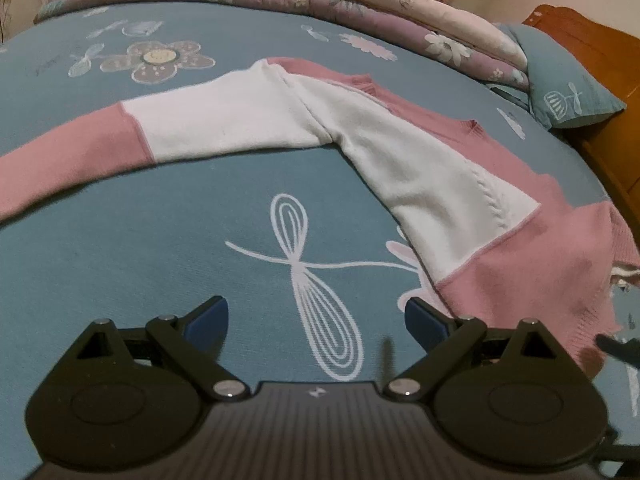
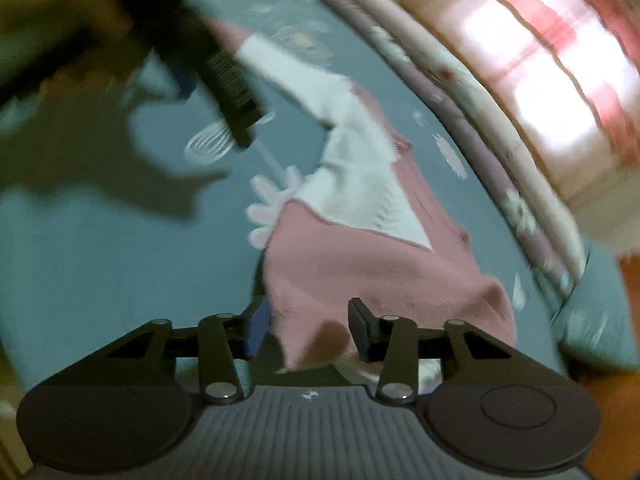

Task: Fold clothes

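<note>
Two folded quilts point(image 1: 360, 4) are lying stacked along the far edge of the blue bedsheet point(image 1: 140, 248), with a pillow point(image 1: 568, 80) beside a wooden headboard point(image 1: 592, 44). Only the blurred right wrist view is showing the left gripper point(image 2: 188, 80) hanging over the sheet. The pink-and-white sweater point(image 1: 420, 168) is lying spread out, one sleeve stretching sideways. The left gripper point(image 1: 316, 320) is hovering with fingers wide, holding nothing; the right gripper point(image 2: 308, 332) is sitting half-spread around the sweater's pink hem.
</note>
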A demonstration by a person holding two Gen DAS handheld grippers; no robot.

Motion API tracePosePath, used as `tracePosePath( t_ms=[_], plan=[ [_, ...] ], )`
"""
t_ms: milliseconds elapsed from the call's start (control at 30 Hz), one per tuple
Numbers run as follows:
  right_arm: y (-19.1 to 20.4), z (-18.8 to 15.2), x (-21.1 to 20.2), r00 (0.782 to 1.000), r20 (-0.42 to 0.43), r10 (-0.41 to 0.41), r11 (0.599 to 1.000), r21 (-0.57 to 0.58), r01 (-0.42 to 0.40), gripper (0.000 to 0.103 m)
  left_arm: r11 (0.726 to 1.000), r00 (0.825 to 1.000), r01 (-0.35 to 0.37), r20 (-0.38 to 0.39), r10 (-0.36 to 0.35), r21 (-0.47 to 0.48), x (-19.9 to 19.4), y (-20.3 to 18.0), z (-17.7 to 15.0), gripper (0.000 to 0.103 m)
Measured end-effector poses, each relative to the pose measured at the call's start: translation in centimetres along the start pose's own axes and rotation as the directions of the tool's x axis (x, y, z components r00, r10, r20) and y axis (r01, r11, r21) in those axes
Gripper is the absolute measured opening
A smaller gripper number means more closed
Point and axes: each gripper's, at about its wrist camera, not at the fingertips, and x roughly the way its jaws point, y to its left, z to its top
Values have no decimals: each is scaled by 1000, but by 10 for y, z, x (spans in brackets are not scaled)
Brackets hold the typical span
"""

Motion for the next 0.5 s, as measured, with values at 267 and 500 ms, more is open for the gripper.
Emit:
tracePosePath(
  t_ms=[267, 500],
  plan=[
    [17, 8, 20, 998, -52, -25, 991, -134, 18, 14, 986, 990, 144, -24, -142, 80, -8, -8, 0, 95],
    [-33, 25, 0, 999, 15, 44, 994, 100, -46, 12, 949, 980, 195, -7, -199, 247, -15, -32, -11, 95]
  ],
)
